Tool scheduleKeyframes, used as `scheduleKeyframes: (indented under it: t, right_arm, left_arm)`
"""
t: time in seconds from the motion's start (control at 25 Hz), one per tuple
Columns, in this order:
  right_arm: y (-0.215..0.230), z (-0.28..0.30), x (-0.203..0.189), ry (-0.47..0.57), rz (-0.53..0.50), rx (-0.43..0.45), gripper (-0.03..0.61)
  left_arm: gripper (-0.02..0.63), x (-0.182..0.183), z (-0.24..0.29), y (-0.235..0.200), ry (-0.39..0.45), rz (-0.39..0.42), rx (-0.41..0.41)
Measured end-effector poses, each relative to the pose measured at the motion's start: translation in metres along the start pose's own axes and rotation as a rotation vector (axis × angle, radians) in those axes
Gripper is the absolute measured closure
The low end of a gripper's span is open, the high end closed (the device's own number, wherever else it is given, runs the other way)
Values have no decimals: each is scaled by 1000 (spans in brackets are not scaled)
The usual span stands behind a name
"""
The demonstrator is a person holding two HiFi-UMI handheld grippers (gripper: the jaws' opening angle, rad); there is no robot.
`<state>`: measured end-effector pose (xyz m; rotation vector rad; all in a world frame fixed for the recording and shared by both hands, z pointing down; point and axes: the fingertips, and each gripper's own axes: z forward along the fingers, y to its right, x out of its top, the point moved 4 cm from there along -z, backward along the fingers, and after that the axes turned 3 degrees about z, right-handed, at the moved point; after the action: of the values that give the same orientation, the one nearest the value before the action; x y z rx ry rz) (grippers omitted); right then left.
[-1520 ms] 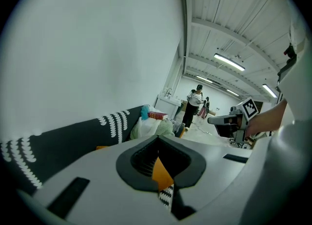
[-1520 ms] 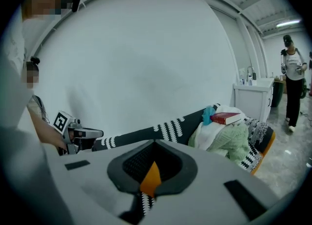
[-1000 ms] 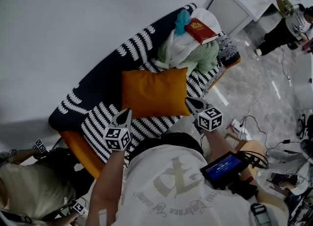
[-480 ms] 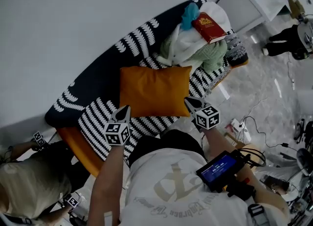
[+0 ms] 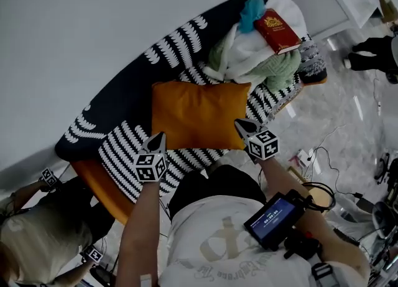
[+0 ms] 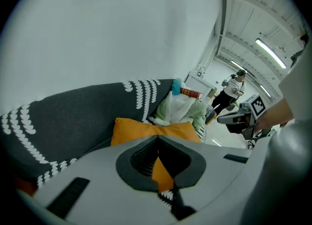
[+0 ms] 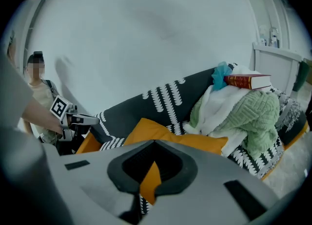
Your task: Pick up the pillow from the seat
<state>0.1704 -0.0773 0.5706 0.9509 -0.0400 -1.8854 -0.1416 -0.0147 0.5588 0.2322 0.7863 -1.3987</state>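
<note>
Resting on striped seat (image 5: 124,150), orange pillow (image 5: 199,115)

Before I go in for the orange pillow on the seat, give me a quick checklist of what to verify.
1. Orange rectangular fabric pillow lies flat on the striped seat, nothing on top: ok.
2. Left tool jaws open for the grab: not ok, shut.
3. Right tool jaws open for the grab: not ok, shut.
4. Both tools lined up at the pillow's near corners: ok.
5. Green and white blanket pile with the red book clear of the pillow: cannot tell, it sits right at the far edge.
</note>
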Motion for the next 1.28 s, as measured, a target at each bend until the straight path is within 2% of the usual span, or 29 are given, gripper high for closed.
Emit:
scheduleKeyframes:
  t: [0.24,0.96,1.0,1.16,1.28]
  right_arm:
    - [29,18,-7,-18,36,-26,565]
    - [88,74,-60,-31,171,-122,561]
    - [93,77,-63,-34,181,-132,547]
    - [108,83,-72,-43,224,-191,389]
    - [121,88,-76,-45,265,-226,319]
  left_arm:
    - [604,-12,31,-10,-55,-28,10]
    - [603,-63,112,-59,-134,-89,58]
    - [560,-64,117,-62,-140,-95,58]
    - [443,-74,134,-73,-166,-118,68]
    - [366,-76,147,-84,-191,-97,89]
